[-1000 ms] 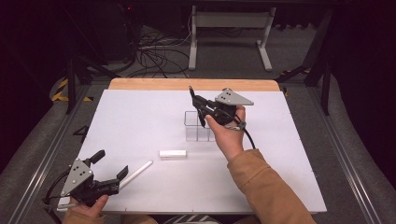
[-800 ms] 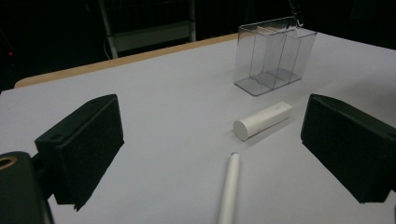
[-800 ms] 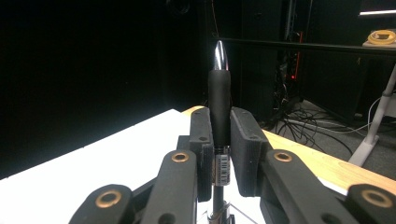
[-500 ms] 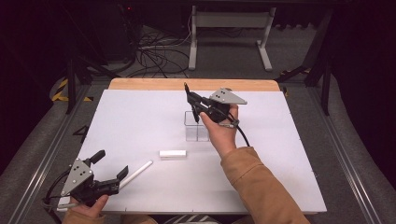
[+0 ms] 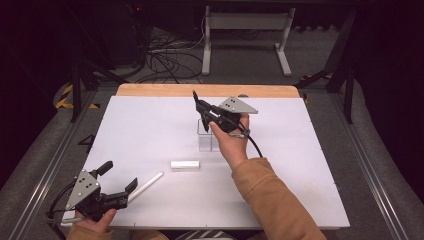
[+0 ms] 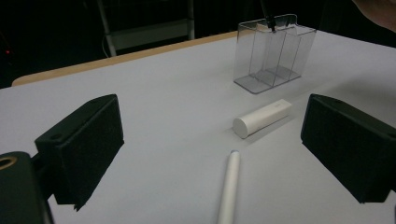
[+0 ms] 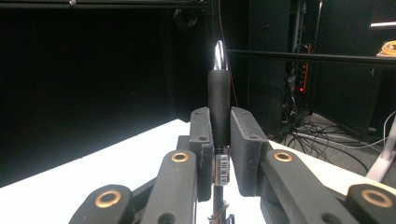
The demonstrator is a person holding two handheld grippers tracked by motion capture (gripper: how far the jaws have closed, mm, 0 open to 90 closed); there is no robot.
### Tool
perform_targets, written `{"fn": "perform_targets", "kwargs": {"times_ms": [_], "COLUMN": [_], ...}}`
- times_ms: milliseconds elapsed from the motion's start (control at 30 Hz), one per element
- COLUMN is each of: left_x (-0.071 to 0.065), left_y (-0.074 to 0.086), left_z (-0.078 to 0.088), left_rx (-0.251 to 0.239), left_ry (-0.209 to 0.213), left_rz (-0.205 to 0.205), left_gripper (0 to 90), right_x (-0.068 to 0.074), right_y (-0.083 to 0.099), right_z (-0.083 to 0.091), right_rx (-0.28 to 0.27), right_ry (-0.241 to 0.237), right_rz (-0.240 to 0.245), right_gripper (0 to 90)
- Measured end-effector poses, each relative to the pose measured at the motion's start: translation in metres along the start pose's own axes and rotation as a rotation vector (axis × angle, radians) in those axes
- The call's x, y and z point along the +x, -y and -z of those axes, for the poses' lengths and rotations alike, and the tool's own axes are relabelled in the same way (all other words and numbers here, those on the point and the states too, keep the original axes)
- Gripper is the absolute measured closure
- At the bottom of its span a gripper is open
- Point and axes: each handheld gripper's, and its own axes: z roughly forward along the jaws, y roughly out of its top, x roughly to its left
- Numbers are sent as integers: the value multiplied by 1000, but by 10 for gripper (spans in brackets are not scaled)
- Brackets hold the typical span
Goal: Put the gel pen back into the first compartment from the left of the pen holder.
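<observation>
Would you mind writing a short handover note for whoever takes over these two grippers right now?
Right gripper: shut on a black pen, held above the clear compartment holder.
Left gripper: open, holding nothing, at the near left corner of the table.
On the table: a white pen just ahead of the left gripper, and a short white cylinder between it and the holder.
Done: black pen picked up.
Left: likely lower it into the holder, then the two white items.

The right tongs [image 5: 201, 108], clamped on a black pen [image 5: 196, 100], have shifted leftward and slightly lower, so the pen now hangs over the clear box's [image 5: 206, 140] far edge rather than beside it.
</observation>
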Motion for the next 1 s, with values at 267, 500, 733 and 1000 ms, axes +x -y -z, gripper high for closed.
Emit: {"fn": "perform_targets", "kwargs": {"times_ms": [267, 500, 733, 1000], "left_x": [0, 0, -1, -1], "left_y": [0, 0, 0, 0], "left_z": [0, 0, 0, -1], "left_rx": [1, 2, 2, 6], "left_ry": [1, 3, 3, 6], "left_rz": [0, -1, -4, -3], "left_gripper": [66, 65, 65, 66], "right_x": [3, 1, 3, 0], "right_y": [9, 20, 28, 37], "right_z": [-3, -3, -2, 2], "right_rx": [14, 34, 63, 98], "right_ry": [15, 25, 10, 13], "right_rz": [24, 37, 59, 49], "right_gripper": [798, 798, 798, 797]}}
